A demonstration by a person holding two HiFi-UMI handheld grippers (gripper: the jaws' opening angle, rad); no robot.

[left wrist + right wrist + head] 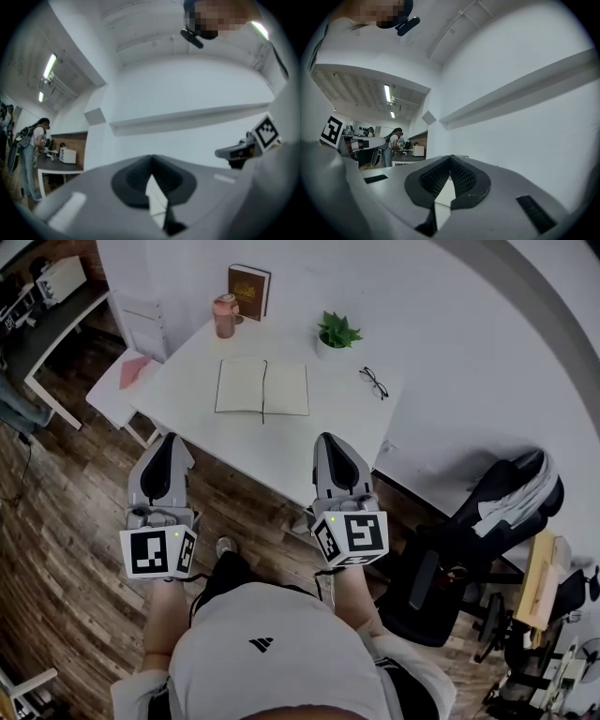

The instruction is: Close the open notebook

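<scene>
Head view, starting at the tools: finds the left gripper (pixel 169 441) and the right gripper (pixel 330 440) carried side by side in front of the body, marker cubes toward the camera, tips reaching just over the near edge of the white table (pixel 187 418). Confirms from the left gripper view and the right gripper view that each pair of jaws is pressed together with nothing between them. Looks past them only to wall and ceiling, so probably held about level above the tabletop rather than aimed at it. Seems sensible for an approach: nothing to carry yet, and closed tips suit slipping under a cover or nudging it over. Places the open notebook (pixel 262 387) flat at the table's middle, both blank pages up, spine running away from the person, well apart from both tools. Leaves either half free to fold, though the glasses (pixel 373 382) lie near the right page. Puts the potted plant (pixel 336 334), the tumbler (pixel 225 317) and the brown book (pixel 248 292) behind, by the wall, likely clear of the swing. Reads the task as not yet begun.
</scene>
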